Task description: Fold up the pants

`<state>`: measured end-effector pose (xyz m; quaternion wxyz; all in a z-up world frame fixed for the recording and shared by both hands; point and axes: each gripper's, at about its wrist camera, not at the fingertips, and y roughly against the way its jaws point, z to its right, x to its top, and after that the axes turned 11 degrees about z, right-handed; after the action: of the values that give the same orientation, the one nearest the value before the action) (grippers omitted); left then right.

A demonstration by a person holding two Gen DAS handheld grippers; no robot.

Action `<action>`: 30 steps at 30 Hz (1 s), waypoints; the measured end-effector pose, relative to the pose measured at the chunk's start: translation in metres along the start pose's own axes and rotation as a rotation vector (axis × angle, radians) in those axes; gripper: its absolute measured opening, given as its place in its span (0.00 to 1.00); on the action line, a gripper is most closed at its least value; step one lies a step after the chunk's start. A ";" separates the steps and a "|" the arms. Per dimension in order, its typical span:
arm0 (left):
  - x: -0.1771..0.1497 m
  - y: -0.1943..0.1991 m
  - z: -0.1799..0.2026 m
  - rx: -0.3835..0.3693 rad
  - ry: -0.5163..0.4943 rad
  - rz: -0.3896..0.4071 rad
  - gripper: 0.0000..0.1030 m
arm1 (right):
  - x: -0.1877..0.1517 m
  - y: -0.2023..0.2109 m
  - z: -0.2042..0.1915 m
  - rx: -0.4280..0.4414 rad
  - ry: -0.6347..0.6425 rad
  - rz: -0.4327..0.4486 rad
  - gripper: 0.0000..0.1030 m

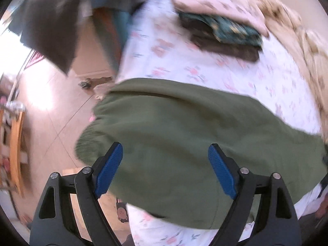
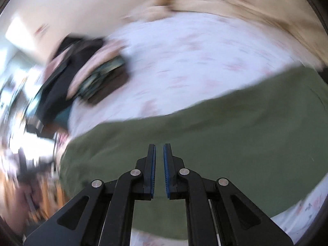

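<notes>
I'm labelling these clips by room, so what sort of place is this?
Most likely a bedroom at home: green pants lie on a floral bedsheet, with a stack of folded clothes further back, a rumpled beige blanket along the far edge, and tiled floor beside the bed.

Both cams sit on my wrists, fisheye, looking steeply down along the fingers. Left view: close over the green pants (image 1: 184,135), floral bedsheet (image 1: 205,65) upper centre, floor at left. Right view: equally close, badly motion-blurred. Shared: pants (image 2: 205,135), sheet (image 2: 194,61), folded clothes stack (image 1: 223,34) (image 2: 98,75).
</notes>
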<state>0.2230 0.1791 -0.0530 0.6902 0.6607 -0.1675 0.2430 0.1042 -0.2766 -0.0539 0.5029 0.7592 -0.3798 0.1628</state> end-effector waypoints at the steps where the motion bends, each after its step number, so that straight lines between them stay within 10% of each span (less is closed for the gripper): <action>1: 0.000 0.002 -0.009 -0.006 0.020 0.010 0.81 | -0.004 0.000 -0.018 0.028 0.050 -0.004 0.09; 5: -0.004 0.017 -0.056 -0.010 0.114 0.051 0.81 | -0.025 -0.009 -0.098 0.129 0.213 -0.038 0.11; 10: -0.019 0.011 -0.108 -0.039 0.202 0.038 0.85 | -0.043 -0.041 -0.174 0.256 0.241 -0.101 0.64; 17: -0.062 -0.035 -0.179 -0.146 0.396 -0.016 0.89 | -0.071 -0.079 -0.254 0.285 0.356 -0.156 0.64; 24: -0.106 -0.115 -0.200 -0.411 0.704 -0.059 0.89 | -0.094 -0.092 -0.238 0.192 0.335 -0.240 0.65; 30: -0.109 -0.150 -0.190 -0.575 0.757 -0.065 0.77 | -0.097 -0.095 -0.210 0.072 0.332 -0.273 0.65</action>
<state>0.1989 0.3538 -0.2511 0.8647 0.3129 0.0562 0.3888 0.1390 -0.0308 -0.0832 0.5486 0.7837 -0.1796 0.2294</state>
